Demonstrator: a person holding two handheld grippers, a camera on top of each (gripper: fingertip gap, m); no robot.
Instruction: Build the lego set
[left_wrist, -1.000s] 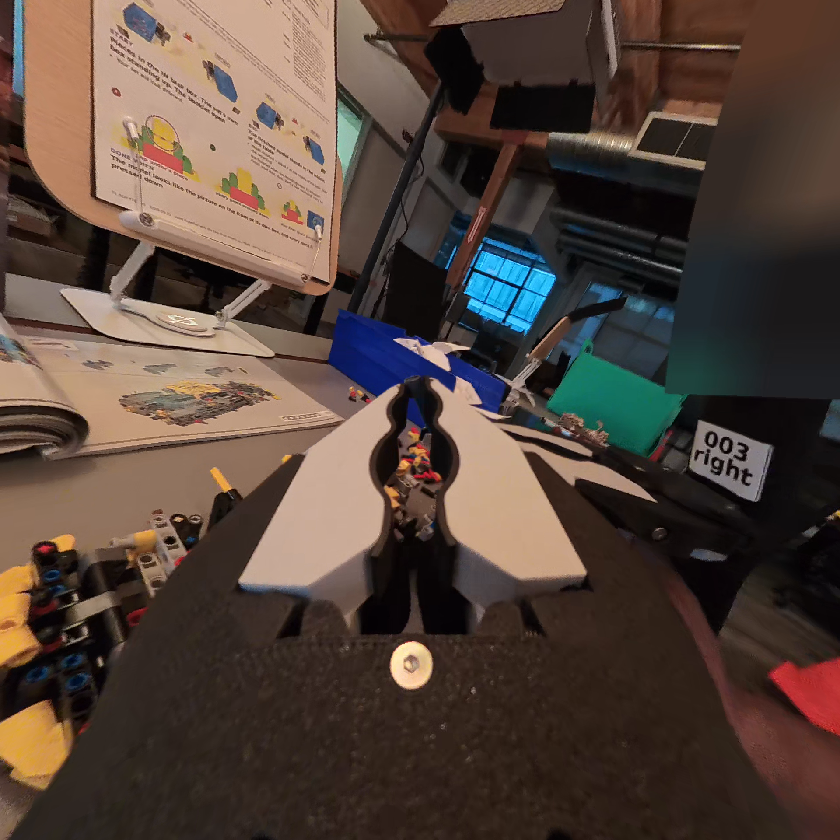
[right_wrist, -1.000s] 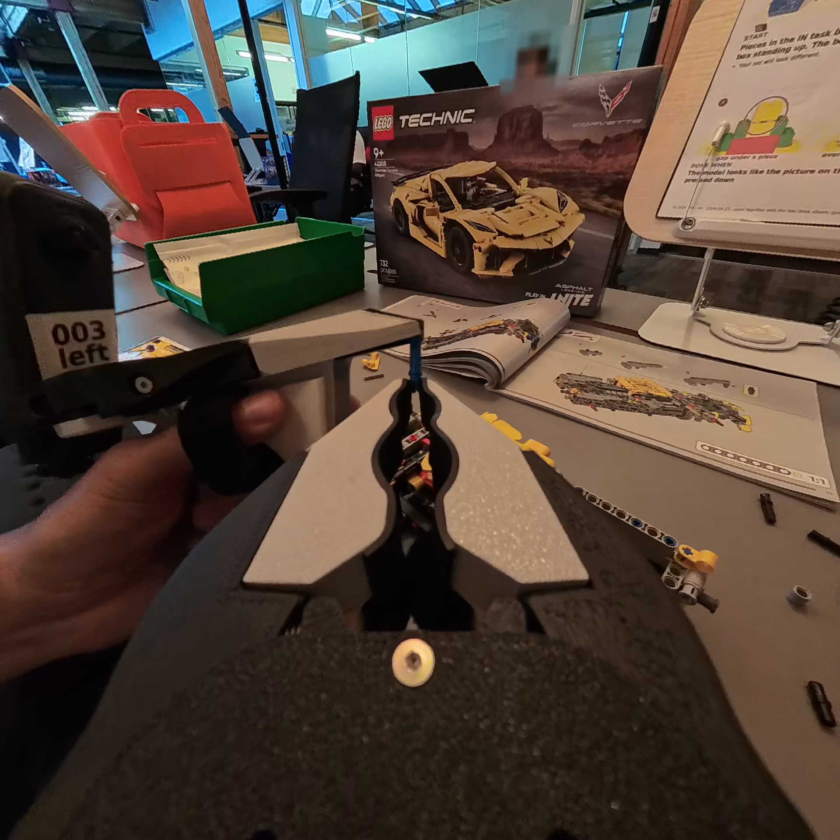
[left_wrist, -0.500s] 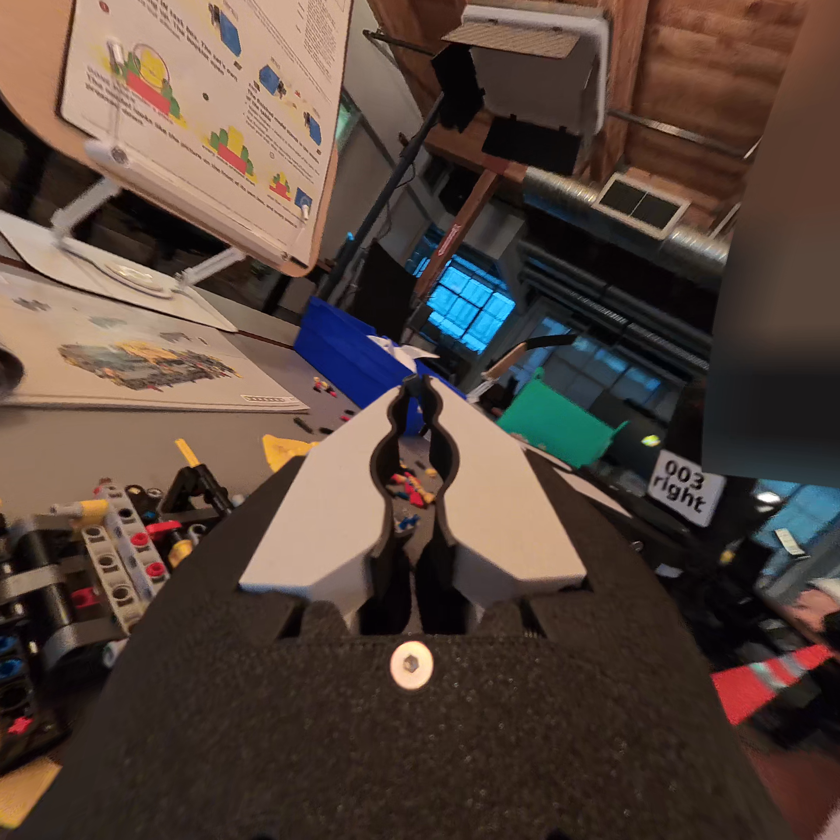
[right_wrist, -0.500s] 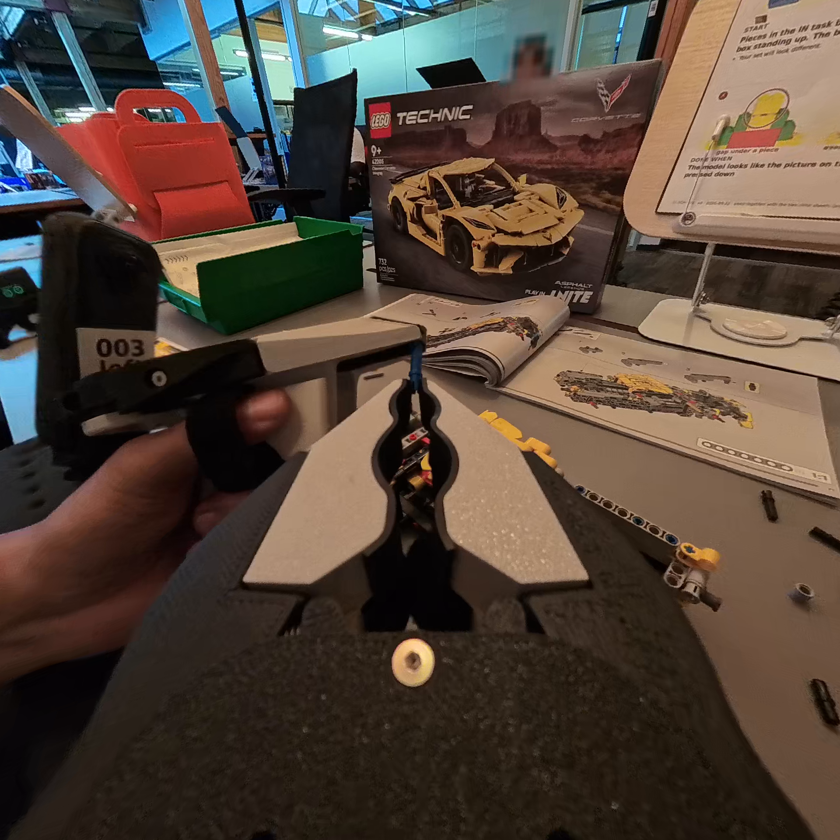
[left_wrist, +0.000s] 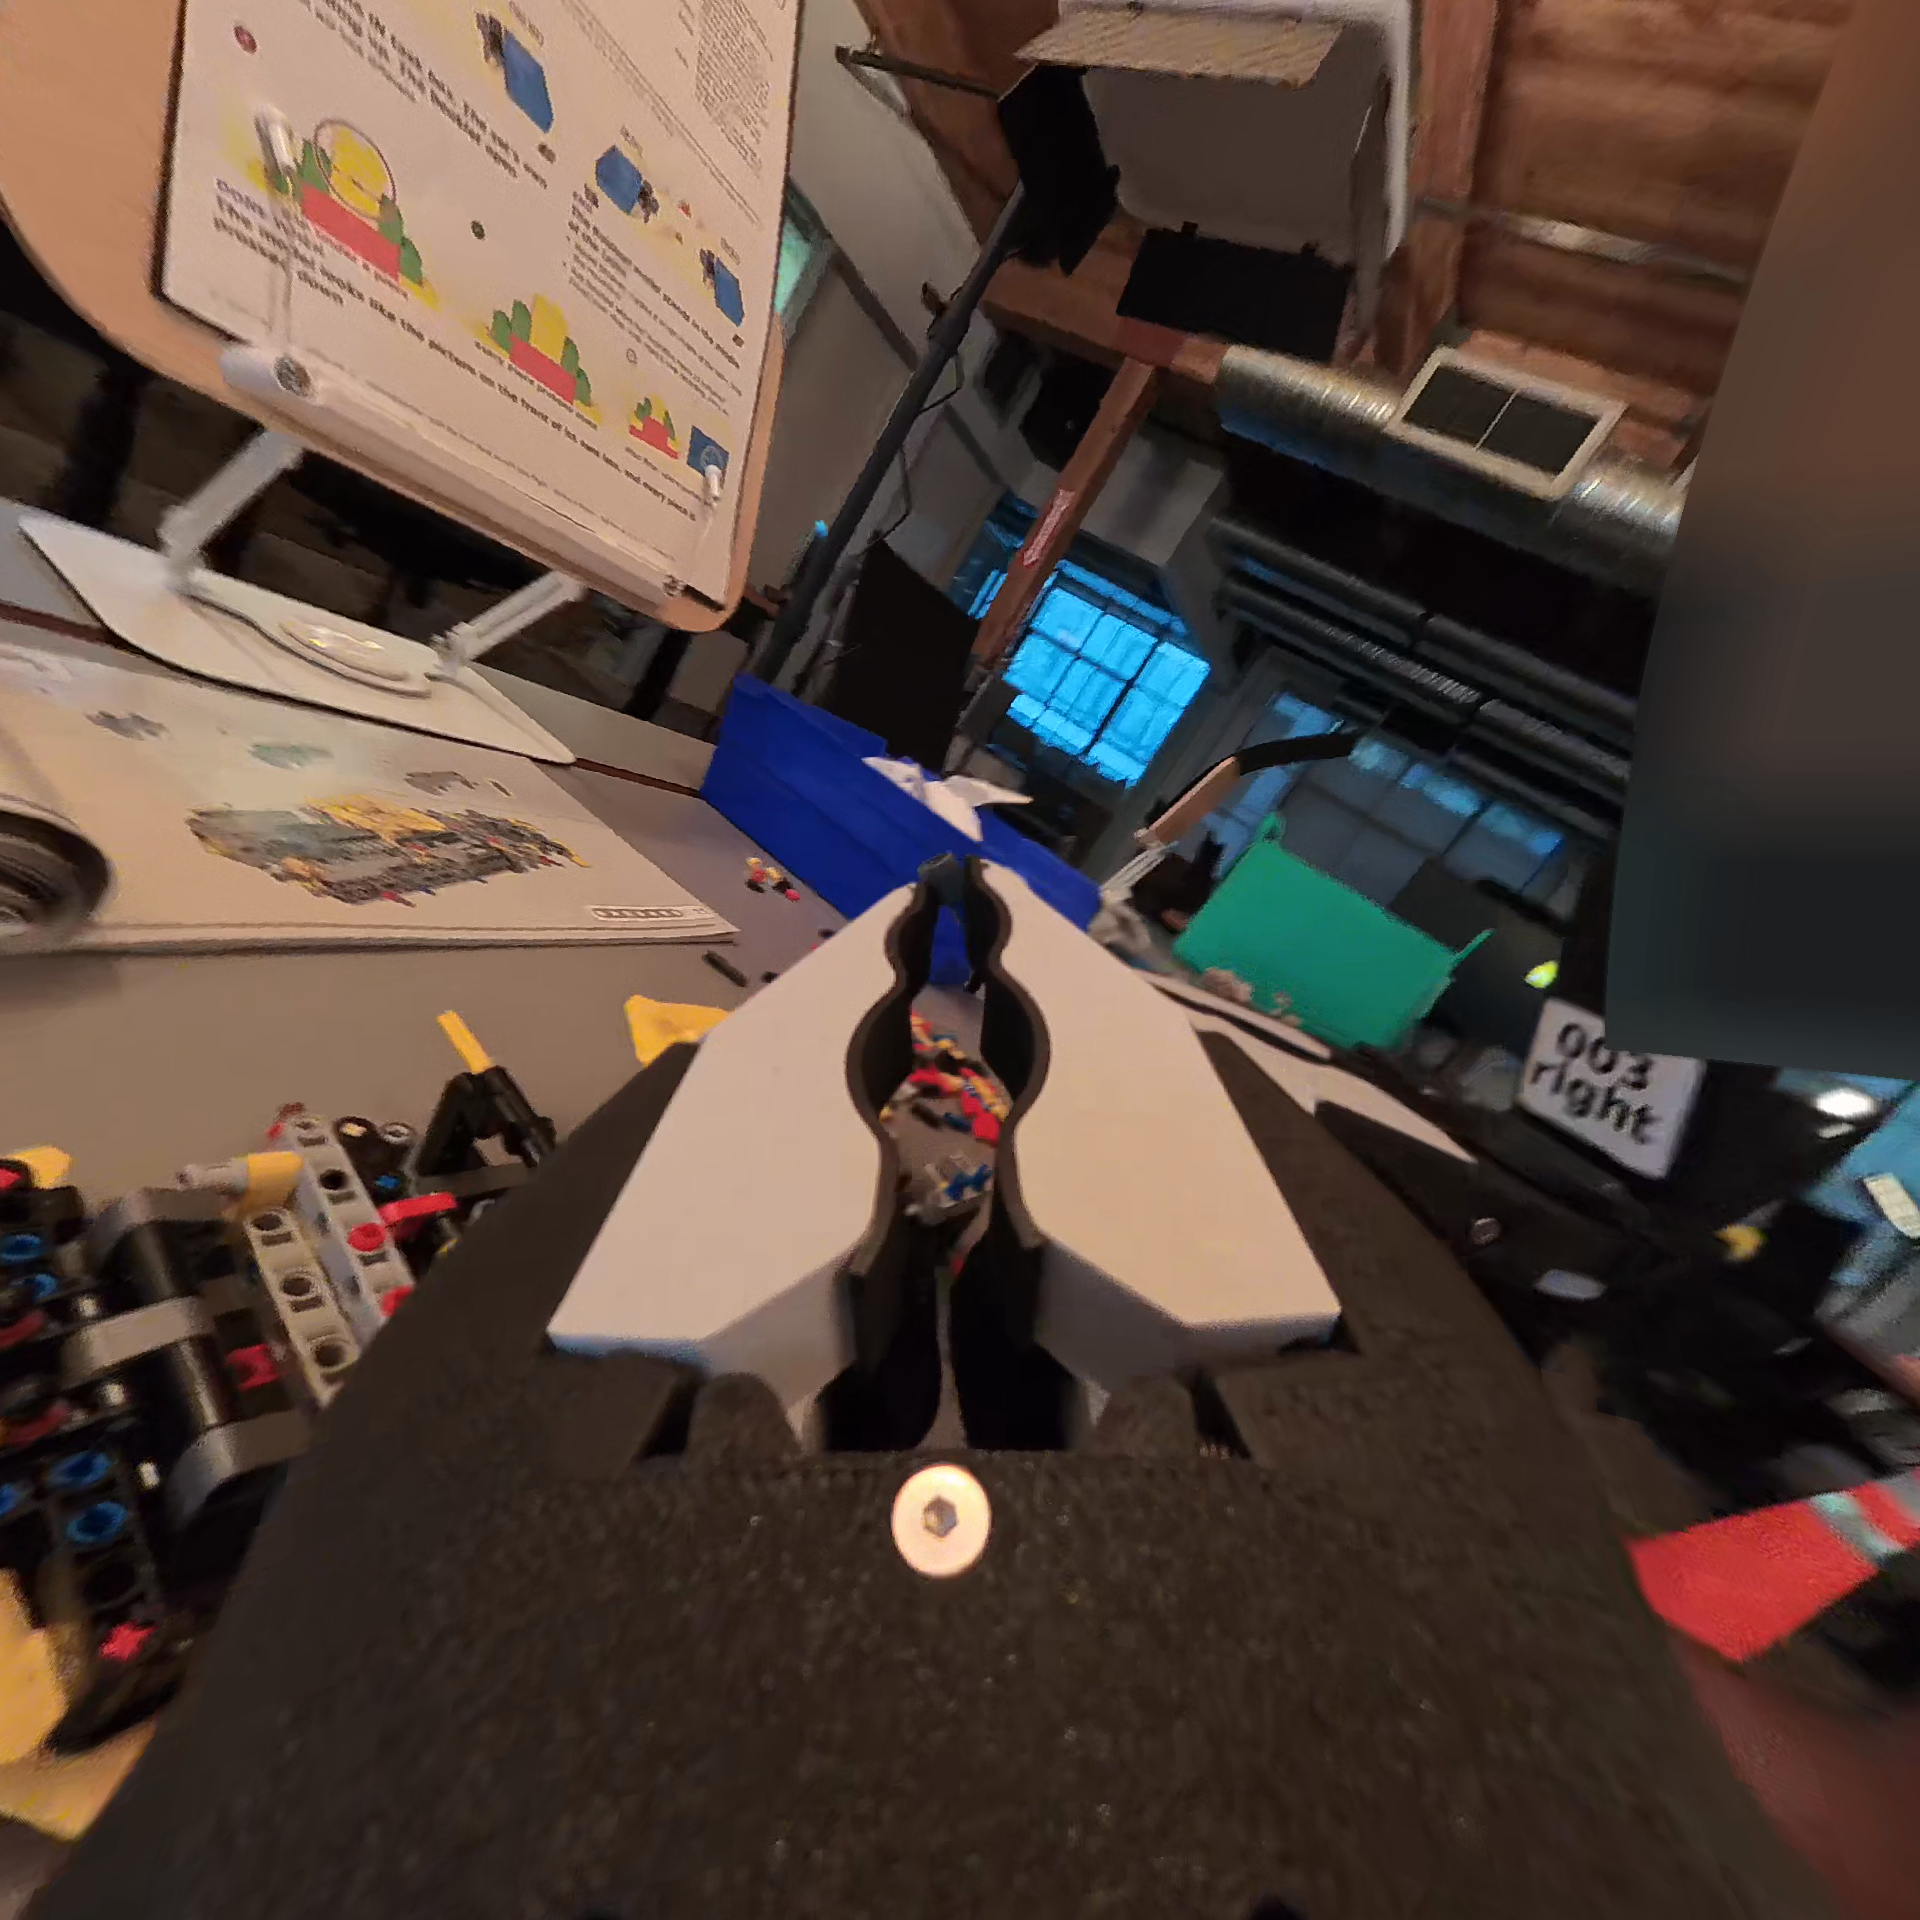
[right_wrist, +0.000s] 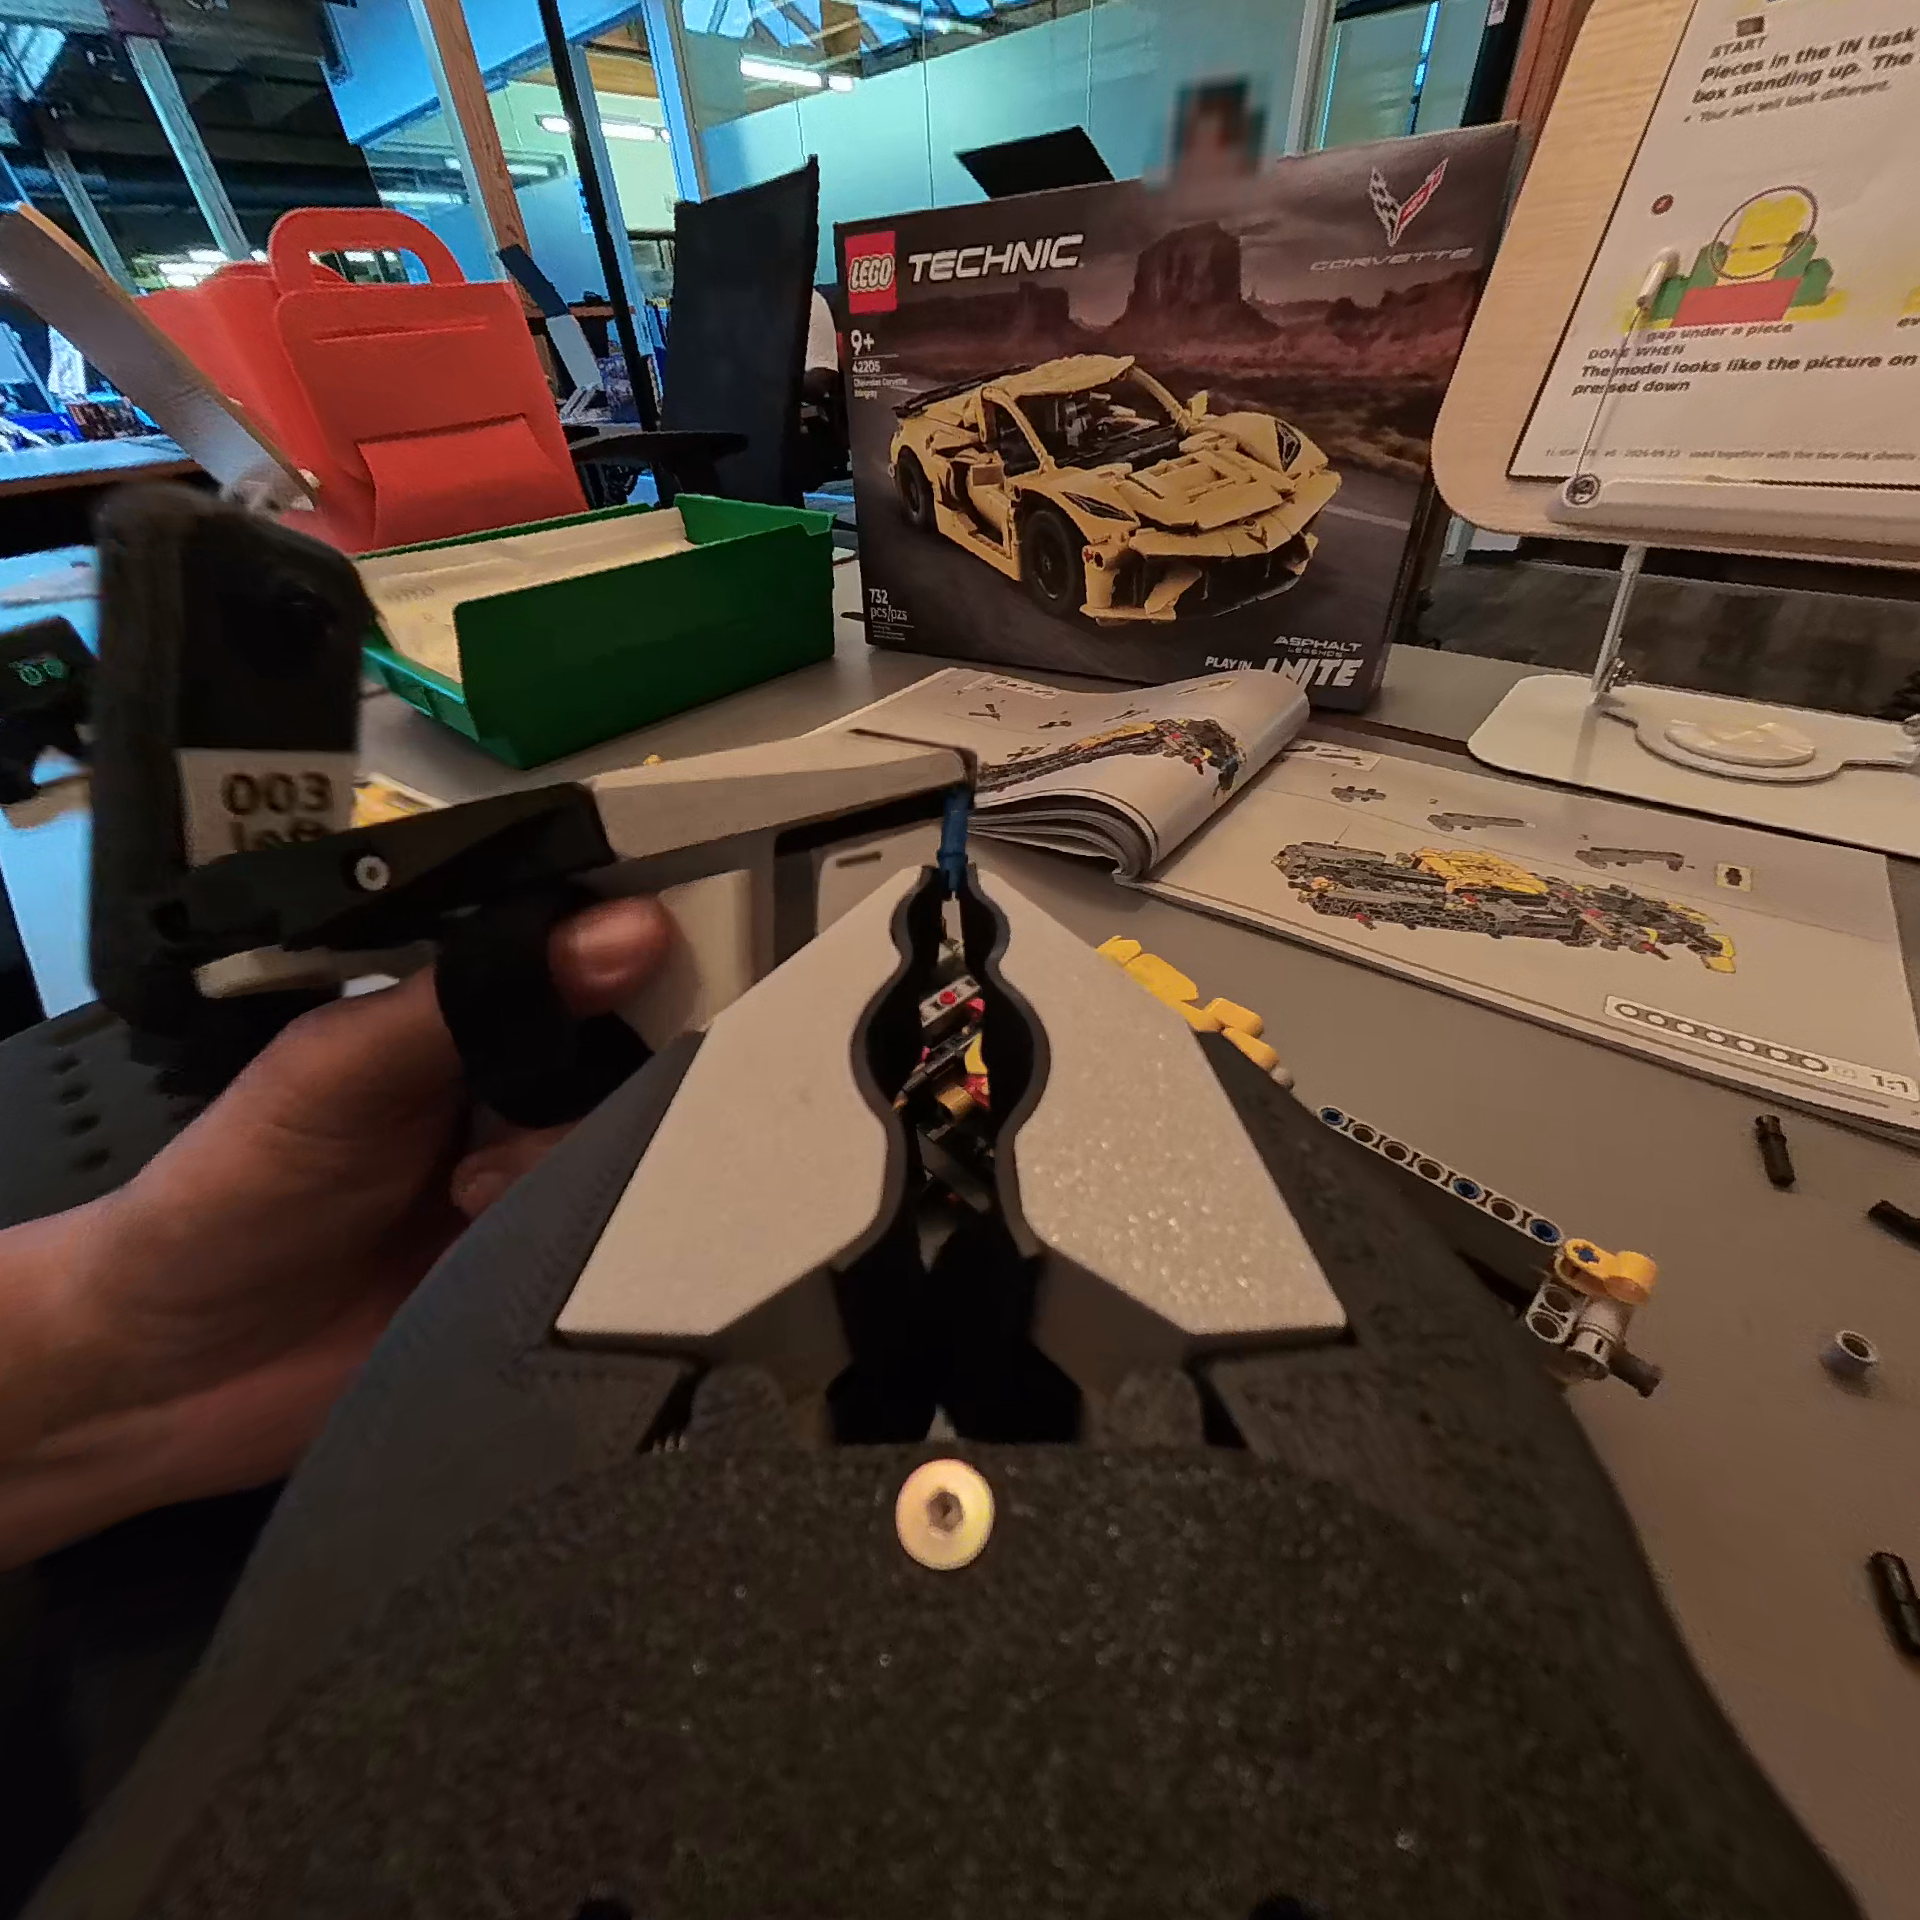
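Note:
My right gripper is shut on a small blue pin that stands up from its tips. My left gripper comes in from the left, held by a hand, and its tip meets the top of the pin. In the left wrist view my left gripper is shut with the dark blue pin at its tips, and the right gripper lies to the right. A part-built black, grey and yellow model sits at lower left.
The set's box, a green bin, a red bag and an open instruction booklet lie beyond. A grey beam with a yellow connector and loose black pins lie at right. A blue bin stands past loose pieces. Both grippers' tips are close together, under 4 cm apart.
The left gripper has tilted and shifted a little while staying at the pin. The right gripper has held still with the blue pin in it.

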